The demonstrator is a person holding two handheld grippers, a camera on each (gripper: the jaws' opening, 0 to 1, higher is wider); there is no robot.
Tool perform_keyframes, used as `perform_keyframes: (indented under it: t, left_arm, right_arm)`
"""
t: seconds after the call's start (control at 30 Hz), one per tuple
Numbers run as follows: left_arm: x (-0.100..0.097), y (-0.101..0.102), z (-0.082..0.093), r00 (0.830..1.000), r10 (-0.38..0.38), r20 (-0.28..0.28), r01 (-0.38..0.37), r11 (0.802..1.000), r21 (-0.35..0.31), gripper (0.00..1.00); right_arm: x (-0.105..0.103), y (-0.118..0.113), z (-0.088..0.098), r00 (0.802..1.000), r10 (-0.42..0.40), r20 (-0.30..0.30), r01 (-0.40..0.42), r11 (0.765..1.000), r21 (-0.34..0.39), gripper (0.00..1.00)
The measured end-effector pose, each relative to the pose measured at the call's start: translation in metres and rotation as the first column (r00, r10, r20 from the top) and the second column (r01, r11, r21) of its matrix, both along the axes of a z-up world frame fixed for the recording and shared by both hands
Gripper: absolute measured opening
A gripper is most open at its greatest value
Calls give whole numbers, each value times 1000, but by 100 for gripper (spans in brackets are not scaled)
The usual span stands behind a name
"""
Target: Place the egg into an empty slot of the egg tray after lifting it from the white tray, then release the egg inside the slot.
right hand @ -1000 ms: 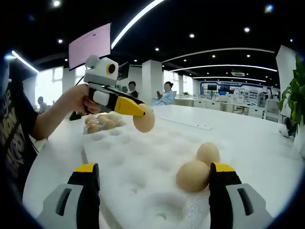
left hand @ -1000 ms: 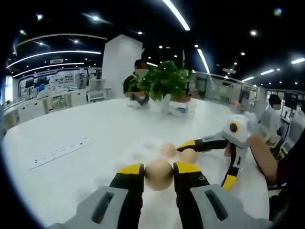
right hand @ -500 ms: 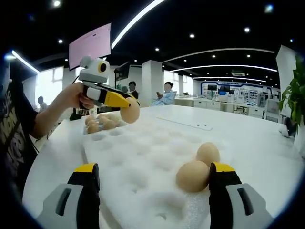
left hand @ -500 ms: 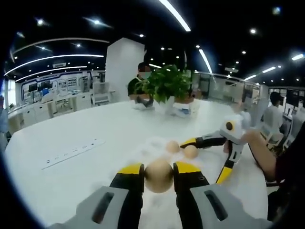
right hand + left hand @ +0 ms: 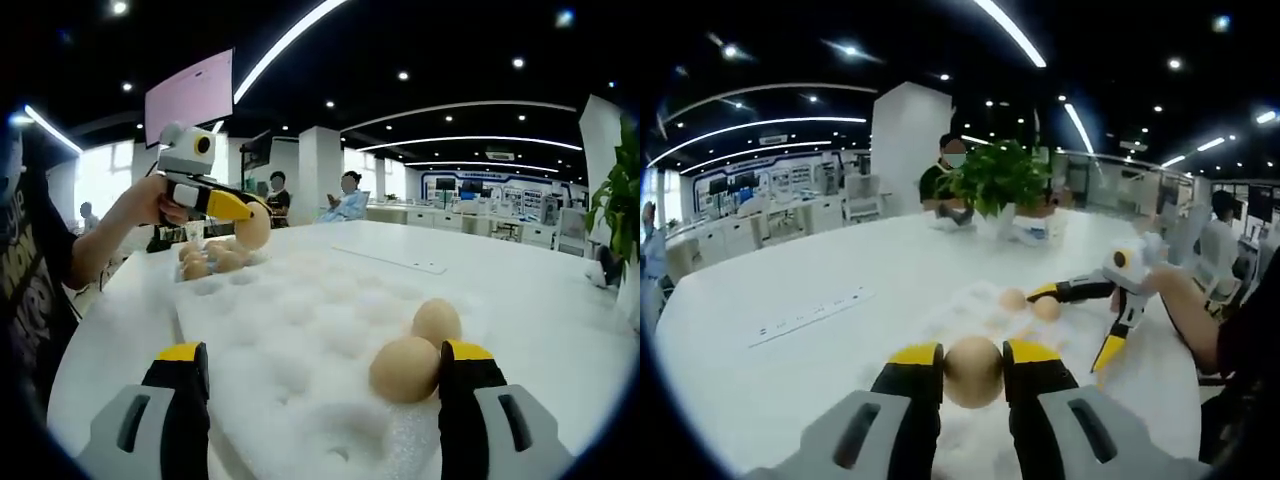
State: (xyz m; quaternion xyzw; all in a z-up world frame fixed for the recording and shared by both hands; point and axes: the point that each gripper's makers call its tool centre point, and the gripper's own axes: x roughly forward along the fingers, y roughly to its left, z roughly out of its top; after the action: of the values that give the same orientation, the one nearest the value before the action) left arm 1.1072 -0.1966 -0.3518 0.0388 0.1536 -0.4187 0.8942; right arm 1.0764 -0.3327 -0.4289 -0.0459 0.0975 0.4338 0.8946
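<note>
In the left gripper view my left gripper (image 5: pixel 973 362) is shut on a tan egg (image 5: pixel 973 372), carried above the table. The right gripper view has that left gripper (image 5: pixel 243 214) in a hand at the far left, its egg (image 5: pixel 254 232) hanging over the far-left edge of the white foam egg tray (image 5: pixel 300 340). Behind it is the white tray (image 5: pixel 190 275) with several eggs (image 5: pixel 212 258). My right gripper (image 5: pixel 325 385) stands open low over the egg tray; two eggs (image 5: pixel 405 368) (image 5: pixel 437 322) sit in slots by its right finger. From the left gripper view, the right gripper (image 5: pixel 1072 292) reaches beside those eggs (image 5: pixel 1012 299).
A white power strip (image 5: pixel 805 315) lies on the big white table (image 5: pixel 790 270). A potted plant (image 5: pixel 995 175) stands at the far side with a seated person behind it. More people sit at desks in the background. A hand and sleeve (image 5: pixel 90 245) hold the left gripper.
My left gripper, still holding its egg, has drawn back from over the egg tray toward the white tray. The right gripper and the two seated eggs have not moved.
</note>
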Motion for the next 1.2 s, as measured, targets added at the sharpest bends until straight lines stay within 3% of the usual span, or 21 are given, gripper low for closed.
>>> perform_keyframes:
  t: [0.27, 0.5, 0.6, 0.67, 0.73, 0.77, 0.83, 0.97, 1.03, 1.1, 1.17, 1.2]
  left_arm:
    - [-2, 19, -7, 1000, 26, -14, -26, 1000, -2, 23]
    - [-5, 18, -37, 995, 19, -93, -18, 1000, 9, 22]
    - [-8, 15, -52, 993, 9, -114, -3, 999, 47, 21]
    - [-8, 18, -61, 995, 16, -97, -7, 995, 96, 21]
    - [-13, 14, -65, 992, 0, -126, 9, 998, 66, 18]
    - [-12, 10, -59, 996, -6, -91, 8, 1000, 30, 18]
    - [-18, 11, -63, 993, 0, -115, 7, 998, 58, 18]
    - [-27, 3, -67, 992, -53, -115, 66, 992, 107, 33]
    - [-34, 0, -75, 991, -99, -87, 116, 970, 213, 39]
    - [-32, 0, -79, 994, -82, -75, 99, 962, 256, 41]
    - [-31, -2, -78, 993, -56, -105, 76, 976, 203, 41]
    - [-29, 2, -77, 994, -53, -95, 73, 973, 219, 37]
  right_arm:
    - [-1, 0, 0, 1000, 2, 2, -2, 1000, 2, 100]
    - [-1, 1, 0, 1000, 4, 3, -4, 1000, 4, 100]
    - [-2, 1, 0, 1000, 4, 4, -4, 1000, 5, 100]
    - [-2, 1, 0, 1000, 4, 4, -4, 1000, 4, 100]
    - [-2, 1, 0, 1000, 4, 4, -4, 1000, 4, 100]
    - [-2, 0, 0, 1000, 3, 4, -4, 1000, 4, 100]
    - [-2, 0, 1, 1000, 3, 4, -3, 1000, 3, 100]
    - [-2, 0, 1, 1000, 3, 4, -3, 1000, 4, 100]
    - [-2, 0, 1, 1000, 3, 3, -3, 1000, 4, 100]
    - [-2, 0, 1, 1000, 3, 3, -3, 1000, 4, 100]
    - [-1, 0, 1, 1000, 2, 3, -2, 1000, 4, 100]
    - [-1, 0, 1, 1000, 2, 3, -2, 1000, 4, 100]
